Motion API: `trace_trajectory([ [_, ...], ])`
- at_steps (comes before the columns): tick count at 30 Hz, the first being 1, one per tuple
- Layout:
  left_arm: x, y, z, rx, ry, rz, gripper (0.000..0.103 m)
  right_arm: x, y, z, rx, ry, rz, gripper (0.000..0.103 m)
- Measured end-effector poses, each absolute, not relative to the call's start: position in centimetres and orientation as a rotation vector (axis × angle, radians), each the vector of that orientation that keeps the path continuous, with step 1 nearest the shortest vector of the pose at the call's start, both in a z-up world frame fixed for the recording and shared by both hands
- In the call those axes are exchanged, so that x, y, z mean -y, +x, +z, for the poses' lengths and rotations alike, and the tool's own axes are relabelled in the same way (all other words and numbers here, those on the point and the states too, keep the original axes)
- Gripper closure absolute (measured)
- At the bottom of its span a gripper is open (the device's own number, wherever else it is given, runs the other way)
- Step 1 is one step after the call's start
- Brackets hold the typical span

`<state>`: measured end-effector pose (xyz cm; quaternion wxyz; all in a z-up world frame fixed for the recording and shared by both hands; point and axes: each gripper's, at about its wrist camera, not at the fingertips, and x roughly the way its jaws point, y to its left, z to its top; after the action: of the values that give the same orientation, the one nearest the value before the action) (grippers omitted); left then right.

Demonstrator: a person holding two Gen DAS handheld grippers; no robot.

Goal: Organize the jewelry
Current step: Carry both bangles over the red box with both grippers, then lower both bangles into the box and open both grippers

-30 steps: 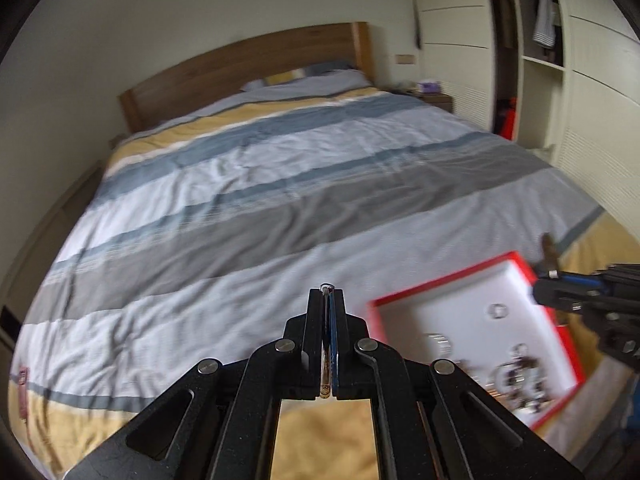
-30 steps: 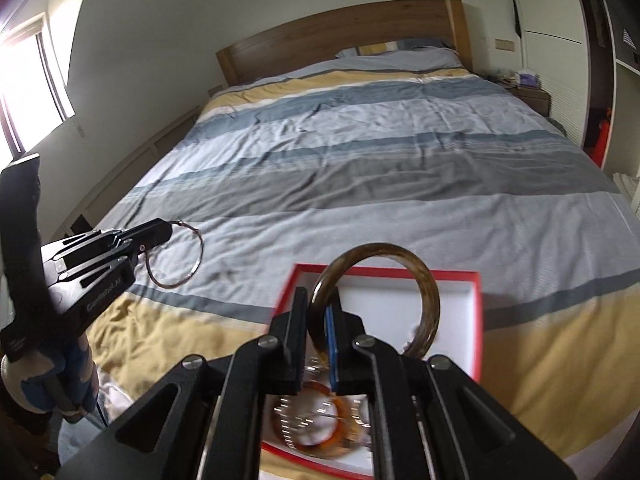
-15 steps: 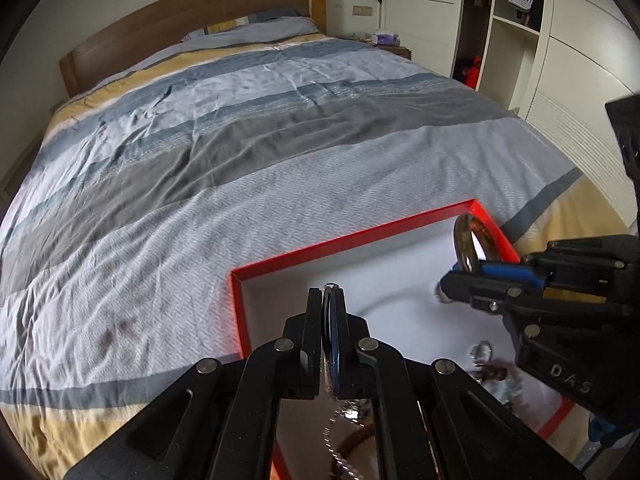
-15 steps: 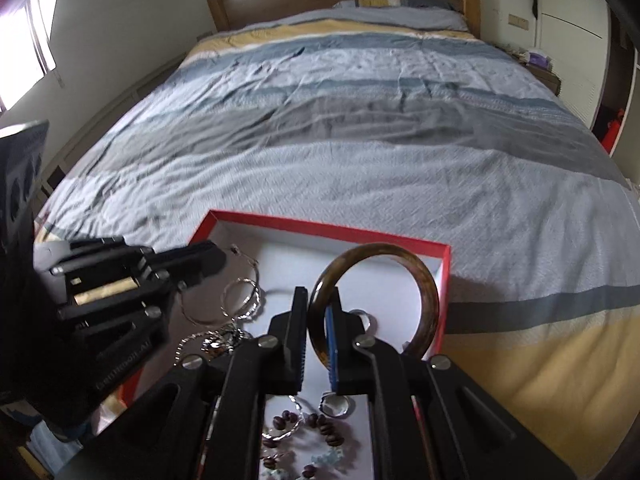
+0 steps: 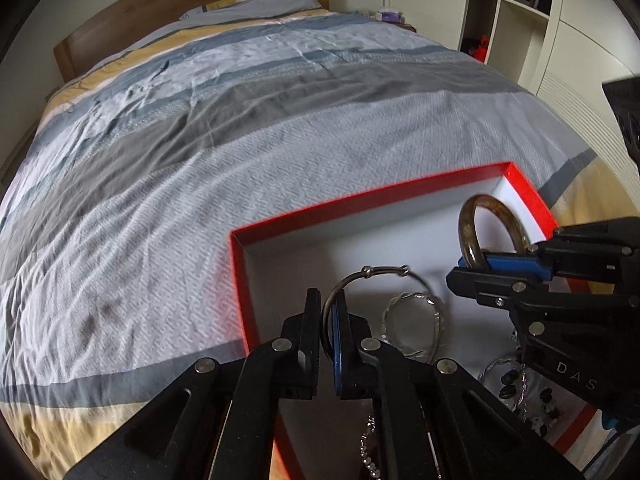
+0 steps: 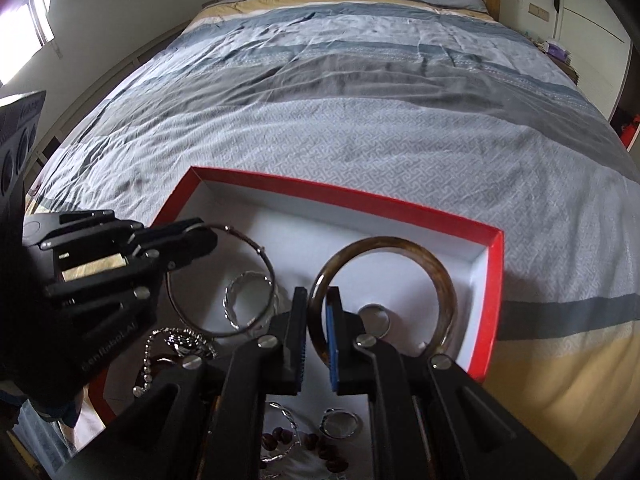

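A red box with a white inside point(image 5: 400, 194) point(image 6: 344, 194) lies on the bed. My left gripper point(image 5: 327, 312) point(image 6: 200, 236) has parted a little around a thin silver bangle point(image 5: 384, 270) point(image 6: 260, 250) that hangs over the box's left part. My right gripper point(image 6: 316, 308) point(image 5: 472, 264) has its jaws slightly apart around a brown amber bangle point(image 6: 440, 276) point(image 5: 468, 220), held upright over the box's right part. A twisted silver bracelet point(image 6: 236, 284) point(image 5: 432, 304), rings point(image 6: 376, 314), a chain point(image 6: 176, 340) and dark beads point(image 6: 320, 444) lie in the box.
The box rests on a striped grey, blue and yellow duvet point(image 5: 240, 128) point(image 6: 360, 92). A wooden headboard point(image 5: 180, 12) stands far back. White wardrobes point(image 5: 520, 20) line the right wall.
Both grippers have come down closer over the box. Both pairs of jaws have eased apart; the silver bangle now hangs forward out of the left one.
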<state>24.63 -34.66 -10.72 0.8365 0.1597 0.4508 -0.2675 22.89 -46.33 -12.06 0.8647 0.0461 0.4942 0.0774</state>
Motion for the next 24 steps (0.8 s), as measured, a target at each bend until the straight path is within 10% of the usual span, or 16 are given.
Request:
trace_trajectory([
  [14,34.7,24.9,-11.6,-0.994,0.329,-0.543,0.095,47.0,23.1,-12.2,-1.077,0.118,0.128,0.084],
  [24,33.4,23.3,-8.1,-0.951,0.271,-0.56,0.067,47.2,20.3,-8.9,-1.0,0.153,0.081,0.076],
])
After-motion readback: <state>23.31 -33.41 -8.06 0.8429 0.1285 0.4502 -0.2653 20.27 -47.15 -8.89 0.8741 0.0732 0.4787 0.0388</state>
